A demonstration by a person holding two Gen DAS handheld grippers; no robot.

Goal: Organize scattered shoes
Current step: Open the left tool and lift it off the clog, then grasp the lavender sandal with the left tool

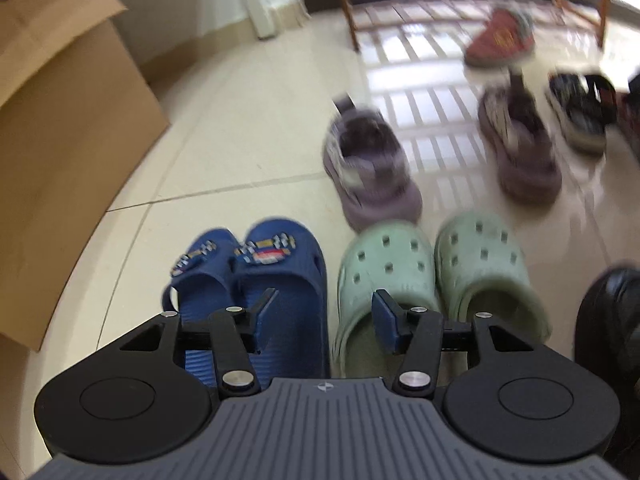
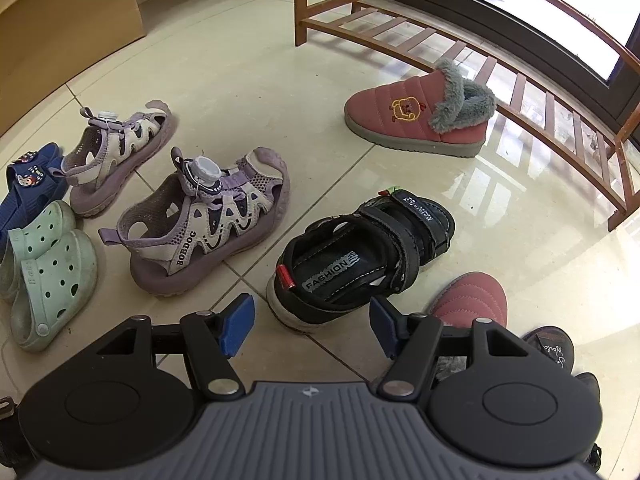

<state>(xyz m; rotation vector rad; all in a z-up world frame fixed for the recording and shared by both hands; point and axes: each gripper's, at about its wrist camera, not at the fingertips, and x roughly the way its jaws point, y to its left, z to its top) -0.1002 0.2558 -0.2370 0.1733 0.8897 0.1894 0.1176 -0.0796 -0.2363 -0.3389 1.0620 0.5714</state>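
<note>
Stretching across both views, a pale tiled floor (image 2: 248,80) is carrying everything. A cardboard box (image 1: 68,152) is standing at the left of the left wrist view, and a wooden slatted shoe rack (image 2: 520,80) is running along the window side in the right wrist view.

The left hand-held gripper (image 1: 324,312) is hanging above two pairs set side by side: its jaws are standing apart with nothing between the pads, the left pad over a blue slide and the right pad over a green clog. The right hand-held gripper (image 2: 312,324) is hovering with its jaws wide apart and gripping nothing, just short of the heel of a black sandal (image 2: 360,252).

A pink fur-lined boot (image 2: 420,116) is sitting near the rack, well apart from the others; the toe of a matching pink boot (image 2: 472,296) is showing beside the right pad. Two purple sandals are lying apart from each other, one (image 2: 204,220) beside the black sandal, the other (image 2: 116,156) further back, nearly touching the blue slides (image 1: 256,280). The green clogs (image 1: 432,276) are sitting together, just beside the blue pair, toes pointing away from the left camera.

A dark shoe (image 2: 556,352) is peeking out at the lower right, mostly hidden.
</note>
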